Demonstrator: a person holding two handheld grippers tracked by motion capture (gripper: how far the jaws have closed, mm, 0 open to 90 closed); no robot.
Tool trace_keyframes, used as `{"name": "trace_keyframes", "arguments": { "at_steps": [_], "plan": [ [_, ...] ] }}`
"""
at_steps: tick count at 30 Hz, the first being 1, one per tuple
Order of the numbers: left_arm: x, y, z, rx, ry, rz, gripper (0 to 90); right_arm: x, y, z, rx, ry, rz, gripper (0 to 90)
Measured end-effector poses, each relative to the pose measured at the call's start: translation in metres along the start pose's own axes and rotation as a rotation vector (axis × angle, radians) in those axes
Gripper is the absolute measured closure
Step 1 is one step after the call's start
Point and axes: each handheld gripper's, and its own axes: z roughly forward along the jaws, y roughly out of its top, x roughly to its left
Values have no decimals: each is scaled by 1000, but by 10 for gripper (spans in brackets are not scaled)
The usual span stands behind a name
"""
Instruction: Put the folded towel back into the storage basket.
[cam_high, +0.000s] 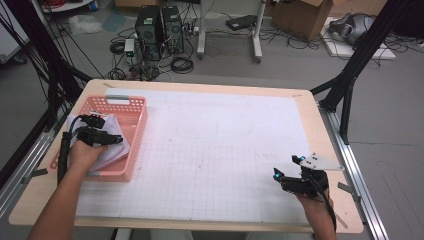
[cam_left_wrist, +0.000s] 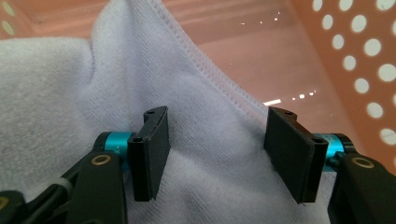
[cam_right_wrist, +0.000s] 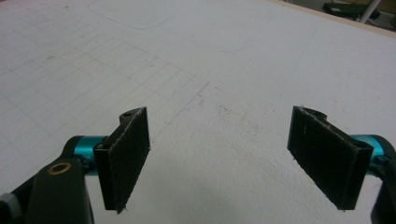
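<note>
A: Start from the high view. What was on the table?

B: A pink perforated basket (cam_high: 135, 132) sat at the left edge of the table (cam_high: 310, 115), on the white gridded sheet (cam_high: 215, 150). A pale lavender cloth (cam_high: 112, 152) lay bunched inside it. The left gripper (cam_high: 107, 131) was down in the basket over the cloth, with the person's forearm coming in from the bottom left.

A: And the other hand?

B: The right gripper (cam_high: 285, 172) was low over the sheet near the right front corner, well apart from the basket, its grey plate on top.

A: What did the left gripper view give you?

B: The cloth (cam_left_wrist: 205, 154) lay between and beneath the two black pads (cam_left_wrist: 152, 154), with its stitched hem running up and away. The jaws stood spread; cloth lay in the gap, and the right pad sat at the hem, but I could not tell that either pad pressed it. The basket's (cam_left_wrist: 364, 60) pink holed wall rose on the right.

A: The right gripper view?

B: The right gripper (cam_right_wrist: 219, 158) had its jaws wide apart, with nothing between them. Beneath lay the gridded sheet (cam_right_wrist: 187, 70) with faint pencilled lines.
</note>
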Motion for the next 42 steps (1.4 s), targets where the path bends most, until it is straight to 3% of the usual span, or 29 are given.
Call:
{"name": "trace_keyframes", "arguments": {
  "at_steps": [4, 8, 12, 16, 17, 18, 20, 23, 24, 26, 27, 28, 29, 30, 31, 32, 34, 38, 40, 41, 42],
  "plan": [
    [0, 0, 2, 9, -8, 0, 400, 0, -1, 0, 0, 2, 4, 202],
    [-3, 0, 3, 12, -6, 14, 505, 0, -1, 1, 4, 6, 5, 201],
    [-9, 0, 2, 5, -13, 97, 702, 0, -2, 2, 5, 9, 5, 202],
    [-12, 0, 2, -14, -81, 148, 766, 0, -2, 1, 3, 8, 5, 202],
    [-12, 0, 2, -14, -81, 148, 768, 0, -3, 1, 3, 9, 5, 202],
    [-15, -1, 2, -28, -136, 201, 768, 0, -3, 1, 6, 8, 9, 201],
    [-19, -2, 2, -43, -180, 273, 767, 0, -3, 1, 2, 4, 4, 201],
    [-22, -5, 2, -70, -292, 358, 767, 0, -2, 2, 8, 6, 7, 201],
    [-23, -5, 2, -82, -319, 389, 767, 1, -1, 2, 6, 6, 3, 202],
    [-23, -5, 1, -93, -322, 401, 732, 2, 0, 3, 8, 8, 4, 202],
    [-19, -2, -2, -119, -306, 312, 623, 2, 0, 3, 9, 8, -1, 202],
    [-16, 0, -4, -138, -276, 248, 489, 2, 1, 3, 7, 8, 0, 202],
    [-16, 0, -4, -138, -276, 248, 432, 2, 1, 3, 7, 5, -1, 202],
    [-7, 1, -12, -192, -235, 162, 431, 2, 2, 3, 6, 5, -3, 202],
    [-7, 1, -12, -192, -235, 162, 427, 1, 2, 3, 7, 5, -4, 202],
    [1, 1, -19, -238, -180, 93, 421, 2, 2, 2, 7, 5, -4, 201],
    [9, 0, -19, -205, -137, 31, 427, 2, 3, 3, 6, 5, -6, 202],
    [19, -6, -10, -112, -91, -37, 433, 3, 3, 3, 6, 8, -7, 202],
    [18, -6, -6, -66, -36, -47, 423, 4, 3, 4, 8, 8, -5, 202],
    [18, -6, -6, -66, -36, -47, 424, 4, 3, 4, 13, 7, -4, 202],
    [17, -5, -3, -45, -1, -53, 430, 4, 3, 4, 12, 7, -5, 202]
  ]
}}
